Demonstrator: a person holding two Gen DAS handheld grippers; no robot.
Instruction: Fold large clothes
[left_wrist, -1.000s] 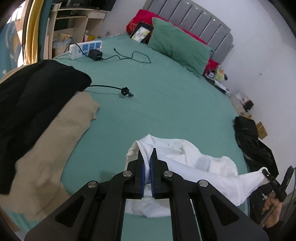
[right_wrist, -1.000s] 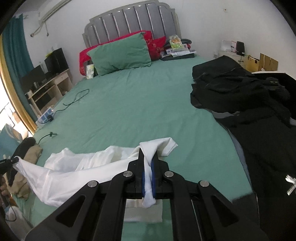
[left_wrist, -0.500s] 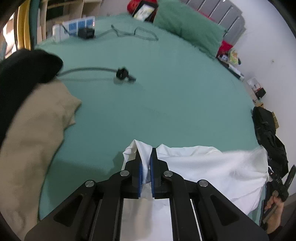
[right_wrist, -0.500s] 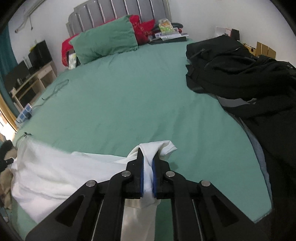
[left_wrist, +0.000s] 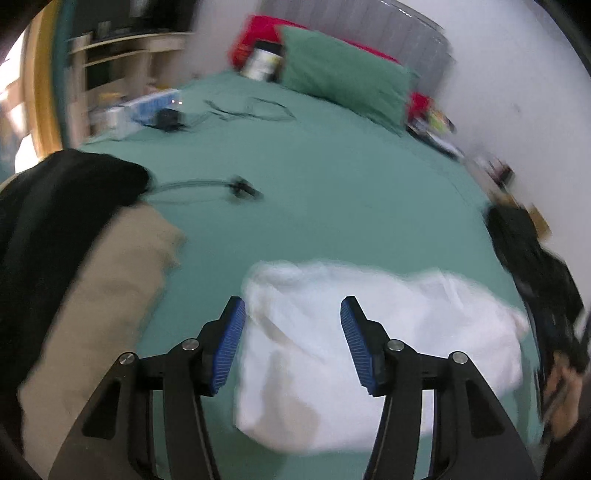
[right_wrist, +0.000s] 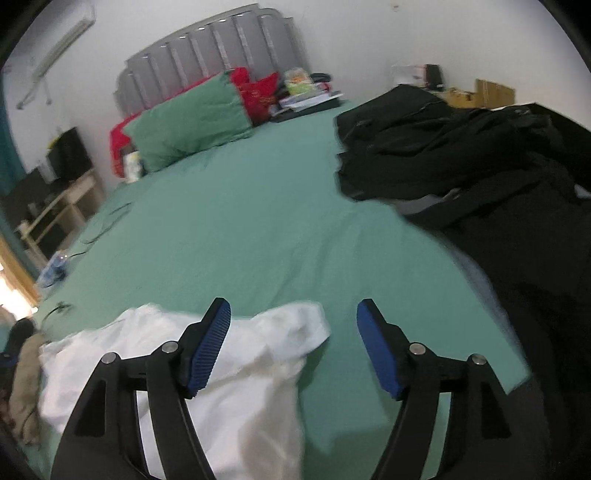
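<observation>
A white garment (left_wrist: 369, 332) lies in a folded heap on the green bed sheet (left_wrist: 332, 192) near the front edge. My left gripper (left_wrist: 293, 306) hovers over its left part with jaws opening wide; the blue pads (left_wrist: 231, 341) touch no cloth. In the right wrist view the same white garment (right_wrist: 236, 369) lies low and left. My right gripper (right_wrist: 293, 308) stands over its right corner, jaws opening, and the cloth lies loose below them.
A black garment (left_wrist: 55, 206) on a beige one (left_wrist: 99, 302) lies at the left. A black pile of clothes (right_wrist: 480, 166) covers the right side. A cable with plug (left_wrist: 240, 188), a power strip (left_wrist: 147, 107), green pillow (left_wrist: 343, 85) and headboard lie farther back.
Both grippers were shut on the white garment's corners. They have let go and spread their jaws, and the cloth has dropped flat onto the sheet. Both hands pulled back slightly.
</observation>
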